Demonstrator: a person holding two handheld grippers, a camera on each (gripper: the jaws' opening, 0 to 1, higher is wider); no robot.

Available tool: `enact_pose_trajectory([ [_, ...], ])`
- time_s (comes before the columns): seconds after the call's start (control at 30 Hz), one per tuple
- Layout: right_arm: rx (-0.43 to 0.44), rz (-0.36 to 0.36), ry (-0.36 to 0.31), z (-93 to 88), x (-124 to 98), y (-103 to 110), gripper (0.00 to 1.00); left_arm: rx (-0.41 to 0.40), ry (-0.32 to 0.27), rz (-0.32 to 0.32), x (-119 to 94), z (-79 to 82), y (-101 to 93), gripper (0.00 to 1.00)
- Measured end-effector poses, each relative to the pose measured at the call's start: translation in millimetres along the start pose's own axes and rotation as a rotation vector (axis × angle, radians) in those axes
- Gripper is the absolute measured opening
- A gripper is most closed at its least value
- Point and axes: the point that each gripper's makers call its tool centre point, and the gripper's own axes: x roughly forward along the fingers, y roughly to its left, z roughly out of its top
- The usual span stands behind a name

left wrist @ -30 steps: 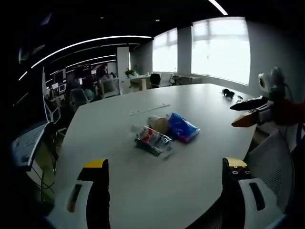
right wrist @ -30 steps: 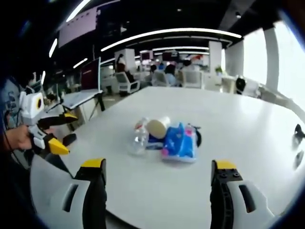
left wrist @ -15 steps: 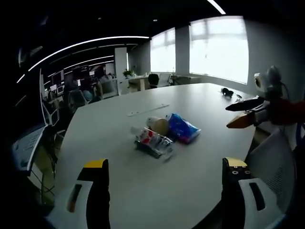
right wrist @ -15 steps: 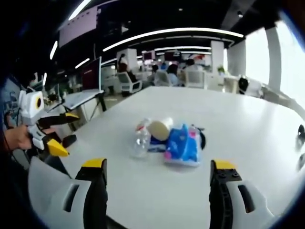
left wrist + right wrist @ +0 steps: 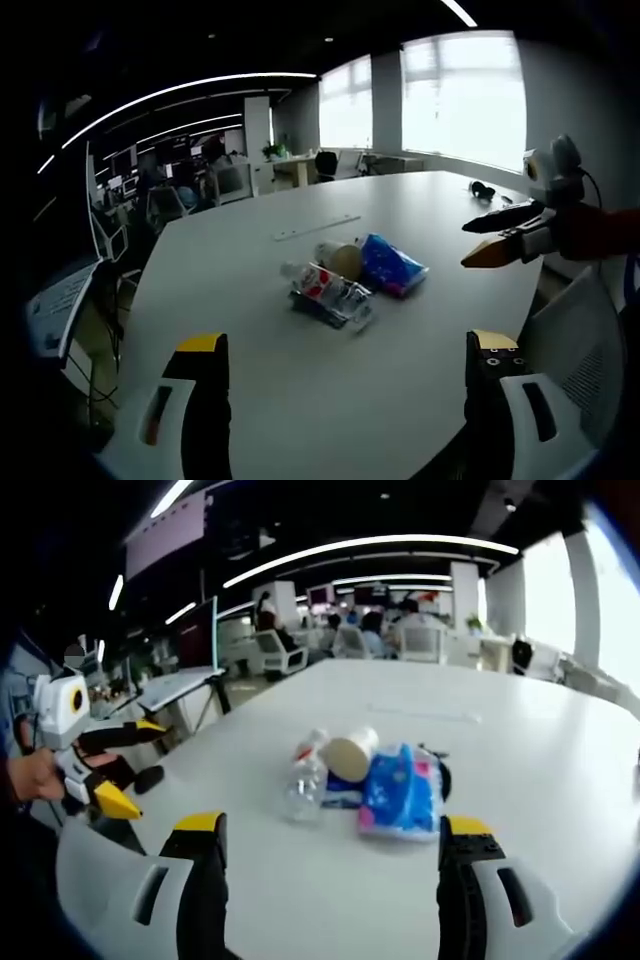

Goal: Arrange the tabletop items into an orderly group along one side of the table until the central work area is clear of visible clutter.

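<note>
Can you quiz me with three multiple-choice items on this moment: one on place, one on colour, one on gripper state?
1. Where do the items lie?
A. Clustered mid-table
B. Lined along the far edge
C. On a chair

2. What colour is the soft packet?
A. Green
B. Blue
C. Black

3. How are both grippers?
A. Shut on the bottle
B. Shut on the cup
C. Open, holding nothing

A: the plastic bottle, paper cup and packet bunch together on the white table.
B: the packet is blue.
C: the left gripper and right gripper have their fingers spread over bare table.
</note>
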Motion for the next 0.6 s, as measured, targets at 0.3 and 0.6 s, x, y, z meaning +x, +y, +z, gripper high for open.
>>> enact_pose_trajectory([
  [0.3,-0.017,0.031,0.010,4.3,20.6,7.6,0.84,-0.004,0.011,0.004,0.3,-3.5,0.6,0.98],
  [0.6,-0.017,0.046,0.035,-2.5,35.6,10.4,0.84,-0.008,0.007,0.016,-2.0,-4.0,5.0,0.97],
])
